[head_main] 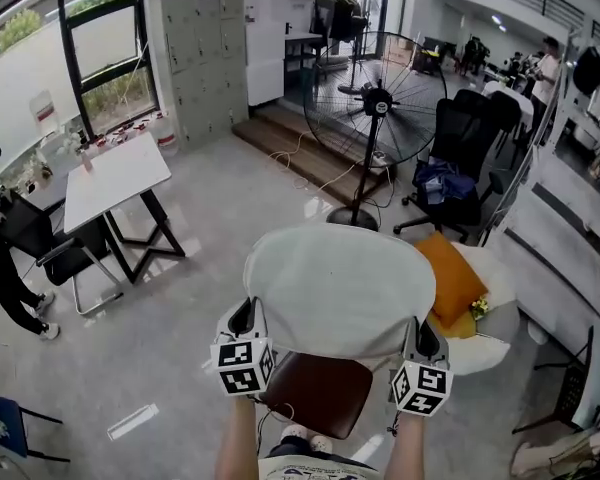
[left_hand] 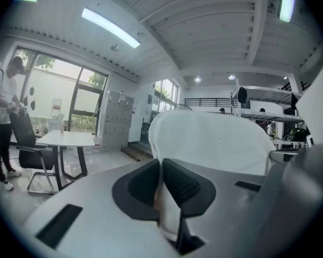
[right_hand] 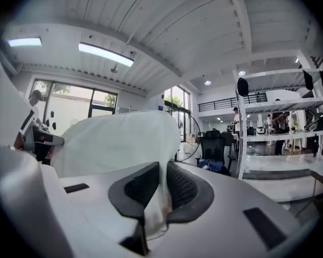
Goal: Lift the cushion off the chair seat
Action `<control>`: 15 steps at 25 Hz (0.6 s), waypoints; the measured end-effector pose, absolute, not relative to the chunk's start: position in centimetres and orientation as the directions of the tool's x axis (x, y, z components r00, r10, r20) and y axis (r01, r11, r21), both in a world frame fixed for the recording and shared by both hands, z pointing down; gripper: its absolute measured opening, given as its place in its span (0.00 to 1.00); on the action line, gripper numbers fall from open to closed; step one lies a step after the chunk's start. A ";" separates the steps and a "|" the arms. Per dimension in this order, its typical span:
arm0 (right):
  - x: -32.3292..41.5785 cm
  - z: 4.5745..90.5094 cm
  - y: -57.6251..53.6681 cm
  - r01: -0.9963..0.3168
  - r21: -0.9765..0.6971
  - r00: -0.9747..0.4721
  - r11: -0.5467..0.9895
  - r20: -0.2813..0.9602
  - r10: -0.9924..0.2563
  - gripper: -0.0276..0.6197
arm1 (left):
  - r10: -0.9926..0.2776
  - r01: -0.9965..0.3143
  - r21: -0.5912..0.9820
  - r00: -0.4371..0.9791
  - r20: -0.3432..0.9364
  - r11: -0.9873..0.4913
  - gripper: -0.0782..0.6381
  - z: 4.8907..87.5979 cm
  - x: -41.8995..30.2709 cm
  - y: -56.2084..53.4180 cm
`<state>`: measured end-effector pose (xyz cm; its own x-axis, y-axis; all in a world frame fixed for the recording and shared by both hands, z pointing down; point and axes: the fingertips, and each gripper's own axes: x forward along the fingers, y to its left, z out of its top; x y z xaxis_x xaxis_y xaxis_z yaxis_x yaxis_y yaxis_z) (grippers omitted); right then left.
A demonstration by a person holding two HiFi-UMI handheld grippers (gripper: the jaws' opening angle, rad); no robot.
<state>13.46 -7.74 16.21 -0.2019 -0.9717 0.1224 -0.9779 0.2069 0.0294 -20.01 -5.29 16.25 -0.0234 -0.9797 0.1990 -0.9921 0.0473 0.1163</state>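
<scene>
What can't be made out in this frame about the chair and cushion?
Chair seat: in the head view its far part lies behind the cushion; neither gripper view shows it.
Chair legs: in the head view, hidden under the seat.
Pinched cushion edge: buried between the pads of the left gripper and right gripper in their own views.

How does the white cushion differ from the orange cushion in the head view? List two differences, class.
The white cushion is held by its near corners in the left gripper and right gripper, above the brown chair seat; the orange cushion lies untouched on a white surface. The white cushion's outline is rounded; the orange cushion shows angular corners. Both are plain-coloured.
</scene>
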 end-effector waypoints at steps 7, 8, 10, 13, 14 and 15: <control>13.2 13.1 -6.6 -0.974 0.039 -0.220 0.221 0.035 -0.975 0.13 | -0.991 -0.990 0.127 -0.047 0.127 0.064 0.16 13.3 -20.3 -3.3; 13.2 13.0 -6.4 -0.974 0.034 -0.222 0.223 0.029 -0.975 0.13 | -0.991 -0.990 0.126 -0.050 0.123 0.066 0.16 13.2 -20.3 -3.1; 12.9 12.8 -5.9 -0.974 0.035 -0.223 0.224 0.020 -0.975 0.13 | -0.992 -0.990 0.127 -0.054 0.116 0.069 0.16 13.1 -20.6 -2.5; 12.3 12.7 -5.2 -0.973 0.039 -0.226 0.227 0.012 -0.974 0.14 | -0.993 -0.990 0.125 -0.052 0.108 0.065 0.16 12.7 -21.2 -1.7; 12.2 12.6 -5.2 -0.973 0.035 -0.229 0.229 0.010 -0.973 0.14 | -0.993 -0.990 0.123 -0.052 0.105 0.065 0.16 12.5 -21.4 -1.7; 12.1 12.5 -5.2 -0.973 0.031 -0.229 0.230 0.007 -0.973 0.14 | -0.993 -0.991 0.121 -0.052 0.101 0.065 0.16 12.3 -21.5 -1.6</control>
<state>12.15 -5.18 12.50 -0.2295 -0.9733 0.0073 -0.9728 0.2296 0.0314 -21.47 -1.63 12.31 -0.0523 -0.9935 0.1011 -0.9905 0.0645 0.1214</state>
